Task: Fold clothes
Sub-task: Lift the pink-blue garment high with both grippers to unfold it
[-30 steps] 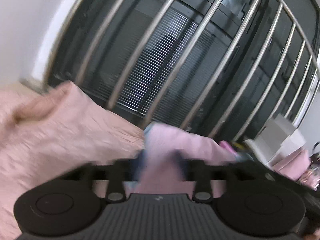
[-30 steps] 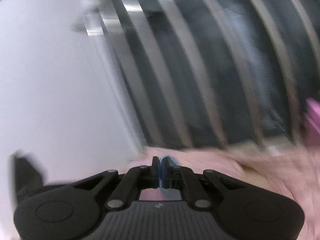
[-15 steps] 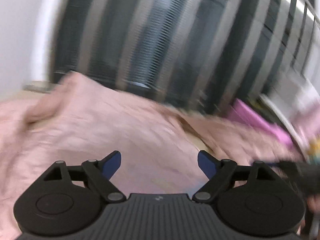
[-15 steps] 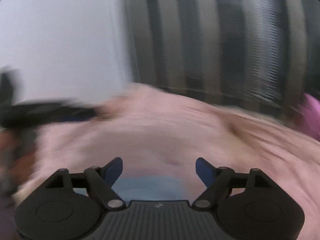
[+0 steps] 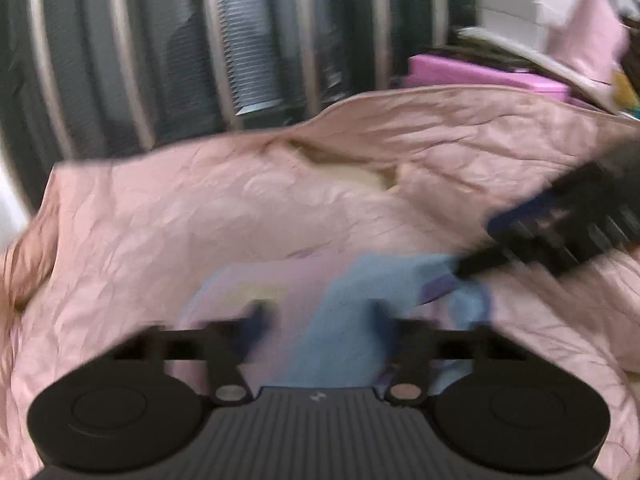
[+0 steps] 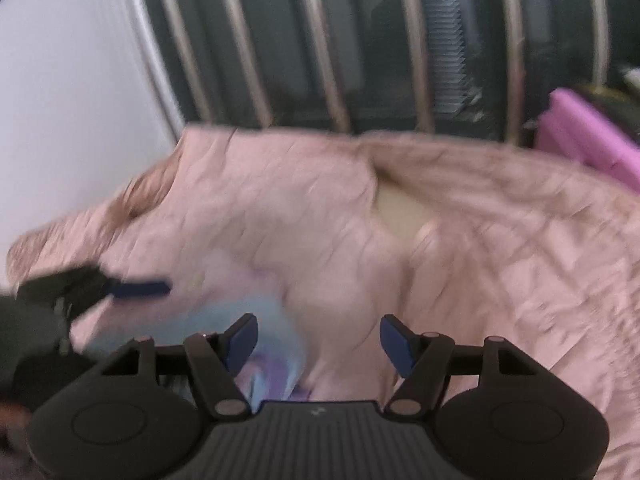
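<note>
A small light blue and pink garment (image 5: pixel 344 292) lies flat on a wrinkled pink bedsheet (image 5: pixel 200 208). My left gripper (image 5: pixel 318 320) hovers just over its near edge. Its blurred jaws are closing, still apart, with the cloth between and under them. In the right wrist view the same garment (image 6: pixel 224 320) lies left of centre. My right gripper (image 6: pixel 320 336) stands open above its right edge and the bare bedsheet (image 6: pixel 480 260), its jaws closing a little with nothing pressed. Each gripper shows in the other's view: the right gripper (image 5: pixel 488 244) and a left finger (image 6: pixel 140 288).
Metal window bars (image 5: pixel 224 40) over dark glass run along the far side of the bed. A white wall (image 6: pixel 60 100) is at the left. A magenta box (image 5: pixel 472 70) and piled clutter (image 5: pixel 580 40) sit at the far right. A gap (image 5: pixel 352 172) in the bedsheet shows beige beneath.
Both grippers have dropped and tilted down toward the bed. The garment left both grippers and now lies on the sheet. The right gripper went from shut to open; the left jaws are narrower than half a second ago.
</note>
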`<state>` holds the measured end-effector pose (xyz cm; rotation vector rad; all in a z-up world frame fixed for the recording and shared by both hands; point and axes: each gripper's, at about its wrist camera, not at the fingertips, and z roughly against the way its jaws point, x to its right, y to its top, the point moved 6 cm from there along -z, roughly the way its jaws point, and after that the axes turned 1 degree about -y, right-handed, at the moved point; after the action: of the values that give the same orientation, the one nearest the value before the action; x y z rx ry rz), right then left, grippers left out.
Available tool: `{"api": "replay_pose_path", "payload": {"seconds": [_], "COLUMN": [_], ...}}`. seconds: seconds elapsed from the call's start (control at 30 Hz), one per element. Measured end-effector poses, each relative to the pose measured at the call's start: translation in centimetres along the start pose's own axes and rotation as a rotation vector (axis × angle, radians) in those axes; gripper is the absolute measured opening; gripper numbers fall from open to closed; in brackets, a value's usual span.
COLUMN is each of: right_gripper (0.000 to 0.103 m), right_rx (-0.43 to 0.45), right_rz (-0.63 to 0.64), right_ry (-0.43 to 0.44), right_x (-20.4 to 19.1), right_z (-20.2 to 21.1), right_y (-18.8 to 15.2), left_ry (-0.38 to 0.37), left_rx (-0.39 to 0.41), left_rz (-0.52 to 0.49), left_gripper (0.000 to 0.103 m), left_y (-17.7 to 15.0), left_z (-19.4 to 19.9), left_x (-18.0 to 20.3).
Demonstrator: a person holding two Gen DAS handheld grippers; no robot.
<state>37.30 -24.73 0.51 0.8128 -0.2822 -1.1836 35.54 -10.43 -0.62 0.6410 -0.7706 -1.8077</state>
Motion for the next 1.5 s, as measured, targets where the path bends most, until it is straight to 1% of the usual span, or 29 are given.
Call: {"api": "replay_pose_path", "payload": {"seconds": [0.03, 0.13, 0.17, 0.2, 0.23, 0.27, 0.3, 0.33, 0.37, 0.43, 0.47, 0.53, 0.67, 0.7, 0.73, 0.77, 0.8, 0.83, 0.87, 0.93, 0.97, 1.0, 1.03, 1.1, 1.13, 1.23, 1.33, 1.43, 1.5], "right_gripper": [0.067, 0.067, 0.063, 0.042, 0.027, 0.007, 0.007, 0.007, 0.007, 0.007, 0.007, 0.007, 0.007, 0.007, 0.007, 0.007, 0.007, 0.007, 0.008, 0.018, 0.031, 0.042, 0.045, 0.055, 0.056, 0.056, 0.056, 0.056, 0.055], "right_rx": [-0.033, -0.115, -0.132, -0.139, -0.142, -0.124, -0.081, -0.032, 0.032, 0.16, 0.216, 0.279, 0.329, 0.348, 0.363, 0.38, 0.403, 0.426, 0.453, 0.517, 0.528, 0.529, 0.531, 0.51, 0.486, 0.412, 0.368, 0.354, 0.399], "right_rz": [0.006, 0.035, 0.033, 0.021, 0.001, -0.031, -0.047, -0.058, -0.062, -0.071, -0.066, -0.03, 0.012, 0.037, 0.056, 0.071, 0.085, 0.1, 0.109, 0.096, 0.084, 0.085, 0.091, 0.093, 0.102, 0.187, 0.233, 0.217, 0.173], "right_ry": [0.015, 0.059, 0.066, 0.048, 0.029, 0.01, -0.002, -0.006, 0.012, 0.076, 0.111, 0.166, 0.169, 0.194, 0.235, 0.271, 0.293, 0.315, 0.325, 0.286, 0.269, 0.265, 0.268, 0.275, 0.279, 0.325, 0.424, 0.462, 0.44], "right_x": [-0.4, -1.4, -1.5, -1.3, -0.9, -0.4, -0.1, 0.1, 0.0, -0.6, -1.0, -2.1, -3.2, -3.7, -4.2, -4.7, -5.3, -5.8, -6.2, -6.2, -6.0, -5.8, -5.7, -5.6, -5.8, -7.8, -10.4, -12.3, -12.6], "right_z": [-0.3, -2.2, -2.7, -3.1, -3.4, -3.3, -2.7, -1.9, -0.7, 1.9, 3.2, 4.9, 6.2, 6.7, 7.2, 7.6, 8.1, 8.6, 9.1, 9.9, 10.0, 10.1, 10.1, 9.5, 8.8, 6.3, 3.9, 2.1, 1.9], "right_y": [-0.4, -1.5, -1.7, -1.8, -1.8, -1.5, -1.0, -0.4, 0.3, 1.6, 2.1, 2.6, 2.9, 2.8, 2.8, 2.9, 3.1, 3.3, 3.5, 4.0, 4.1, 4.0, 4.0, 3.8, 3.7, 3.1, 2.7, 2.9, 3.5], "left_ry": [0.008, 0.007, 0.011, 0.012, 0.002, -0.011, -0.024, -0.038, -0.055, -0.086, -0.08, -0.057, -0.055, -0.055, -0.056, -0.059, -0.066, -0.074, -0.092, -0.134, -0.15, -0.15, -0.153, -0.183, -0.195, -0.207, -0.294, -0.391, -0.416], "left_rx": [-0.003, 0.03, 0.051, 0.073, 0.1, 0.122, 0.143, 0.163, 0.176, 0.2, 0.21, 0.22, 0.259, 0.27, 0.272, 0.276, 0.284, 0.3, 0.342, 0.41, 0.443, 0.472, 0.502, 0.562, 0.584, 0.622, 0.649, 0.667, 0.676], "left_rz": [0.035, 0.127, 0.136, 0.139, 0.12, 0.088, 0.056, 0.026, 0.006, -0.032, -0.034, -0.031, -0.009, 0.001, 0.013, 0.029, 0.069, 0.119, 0.209, 0.395, 0.491, 0.571, 0.646, 0.744, 0.779, 0.824, 0.808, 0.787, 0.771], "left_gripper": [0.012, 0.012, 0.012, 0.021, 0.043, 0.056, 0.069, 0.071, 0.072, 0.074, 0.074, 0.074, 0.074, 0.073, 0.06, 0.043, 0.007, 0.006, 0.006, 0.005, 0.005, 0.005, 0.005, 0.005, 0.005, 0.005, 0.005, 0.005, 0.005], "left_y": [0.0, 0.3, 0.6, 0.9, 1.1, 1.4, 1.6, 1.8, 2.0, 2.3, 2.5, 2.7, 3.0, 3.2, 3.3, 3.4, 3.6, 3.9, 4.0, 3.9, 3.7, 3.2, 2.7, 1.8, 1.6, 1.5, 2.4, 3.2, 3.7], "left_z": [-0.1, 0.8, 1.4, 2.0, 2.7, 3.2, 3.8, 4.4, 4.6, 5.2, 5.2, 5.1, 5.3, 5.4, 5.4, 5.5, 5.6, 5.9, 6.7, 8.2, 8.9, 9.6, 10.2, 11.6, 12.2, 13.4, 14.1, 15.0, 15.7], "left_x": [-0.8, -2.6, -2.9, -3.1, -2.8, -2.3, -1.7, -1.1, -0.4, 0.8, 1.2, 1.5, 1.8, 1.7, 1.6, 1.3, 0.7, -0.1, -1.6, -5.0, -6.9, -8.7, -10.5, -13.0, -13.9, -14.8, -14.0, -13.0, -12.5]}}
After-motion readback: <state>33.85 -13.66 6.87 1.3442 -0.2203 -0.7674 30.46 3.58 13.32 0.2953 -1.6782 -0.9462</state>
